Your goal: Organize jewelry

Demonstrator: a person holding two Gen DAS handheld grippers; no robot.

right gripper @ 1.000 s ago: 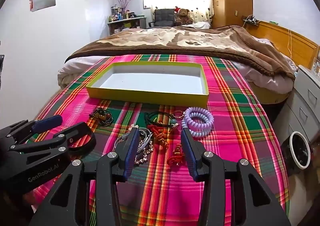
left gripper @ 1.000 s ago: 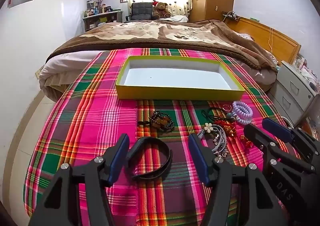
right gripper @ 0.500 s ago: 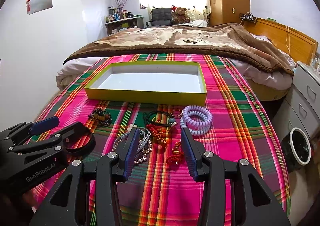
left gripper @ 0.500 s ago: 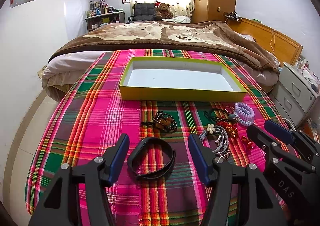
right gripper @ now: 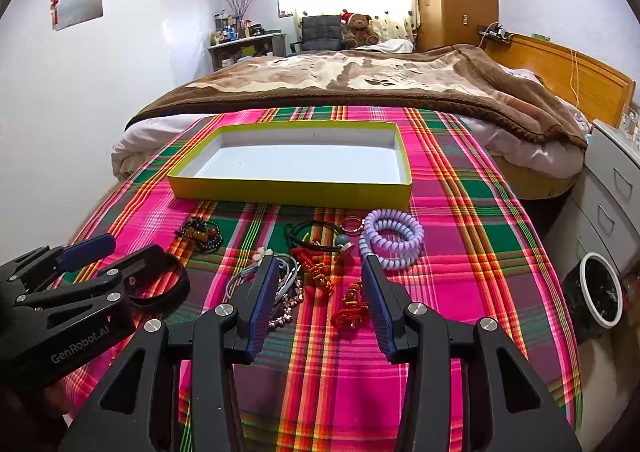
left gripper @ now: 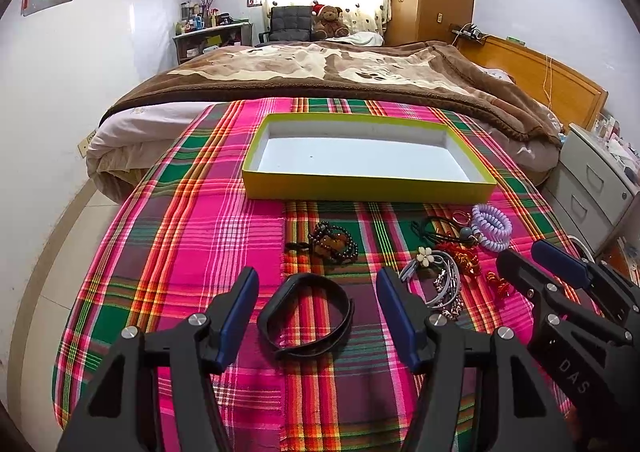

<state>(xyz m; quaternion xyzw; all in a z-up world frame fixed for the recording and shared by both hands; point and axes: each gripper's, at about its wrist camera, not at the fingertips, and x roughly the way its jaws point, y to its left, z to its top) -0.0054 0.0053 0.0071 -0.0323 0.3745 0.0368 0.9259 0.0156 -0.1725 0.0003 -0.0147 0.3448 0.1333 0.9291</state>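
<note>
Two handheld tools hover low over a plaid cloth [left gripper: 192, 236] on a bed. The left tool [left gripper: 316, 316], spread wide, frames a black band [left gripper: 306, 314] at lower centre. The right tool [right gripper: 320, 300], also wide, frames a red knotted charm [right gripper: 350, 306]. A yellow tray [right gripper: 288, 192] (white inside) sits mid-frame; purple coil bracelet [right gripper: 394, 238] lies centre-right.

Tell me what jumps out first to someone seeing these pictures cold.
The loud pink, green and orange plaid cloth spread over the foot of the bed grabs the eye, with an empty yellow tray lying on it. In front of the tray sits a scatter of jewelry: a purple coil bracelet to the right, a black band between the open left gripper fingers, red knotted charms by the open right gripper.
</note>
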